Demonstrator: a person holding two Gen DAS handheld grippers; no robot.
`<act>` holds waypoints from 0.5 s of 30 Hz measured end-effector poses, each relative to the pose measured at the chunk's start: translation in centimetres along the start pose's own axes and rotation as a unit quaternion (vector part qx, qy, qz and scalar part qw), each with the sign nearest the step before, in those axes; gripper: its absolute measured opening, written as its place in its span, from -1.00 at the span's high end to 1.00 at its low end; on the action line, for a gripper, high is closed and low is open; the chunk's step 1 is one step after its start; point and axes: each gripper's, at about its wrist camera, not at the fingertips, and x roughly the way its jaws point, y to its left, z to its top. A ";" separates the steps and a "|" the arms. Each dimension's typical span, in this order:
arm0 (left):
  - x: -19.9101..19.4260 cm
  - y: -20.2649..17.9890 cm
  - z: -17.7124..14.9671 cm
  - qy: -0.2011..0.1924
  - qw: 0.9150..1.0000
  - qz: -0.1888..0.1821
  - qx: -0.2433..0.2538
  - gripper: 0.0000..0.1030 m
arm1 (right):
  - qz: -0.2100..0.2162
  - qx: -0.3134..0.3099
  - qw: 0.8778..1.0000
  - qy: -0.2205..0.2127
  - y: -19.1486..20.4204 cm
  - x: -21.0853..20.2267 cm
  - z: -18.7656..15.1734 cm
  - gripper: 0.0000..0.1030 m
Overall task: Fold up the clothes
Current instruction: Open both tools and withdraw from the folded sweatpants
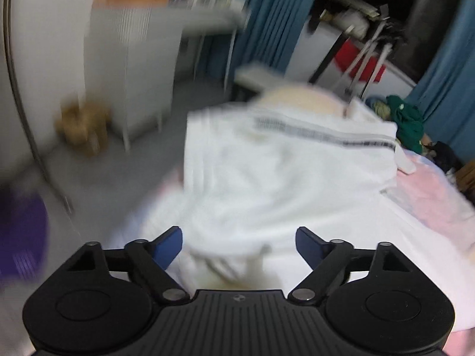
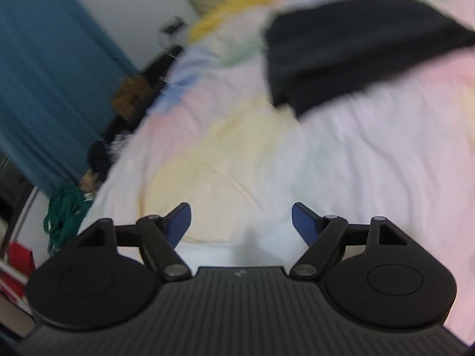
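Note:
A white garment with a dark striped band lies on the bed at the near left corner, blurred. My left gripper is open just above its near edge, holding nothing. A black garment lies folded on the pastel bedspread at the upper right of the right wrist view. My right gripper is open and empty over bare bedspread, well short of the black garment.
A green garment lies at the far edge of the bed; it also shows in the right wrist view. A white cabinet and a brown object stand on the grey floor left. Blue curtains hang behind. A yellow pillow lies beyond.

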 end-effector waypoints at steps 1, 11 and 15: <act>-0.8 -0.9 0.1 -0.023 1.000 0.005 0.018 -0.77 | 0.018 -0.020 1.000 -0.009 0.9 -0.5 -0.1 -0.50; -3.6 -11.8 1.2 -0.115 0.987 -0.056 0.097 -0.89 | 0.238 -0.138 0.961 0.009 7.2 -8.0 -3.4 -0.52; -1.7 -17.0 0.3 -0.128 0.979 -0.085 0.132 -0.91 | 0.296 -0.202 0.933 0.036 9.2 -10.1 -6.1 -0.52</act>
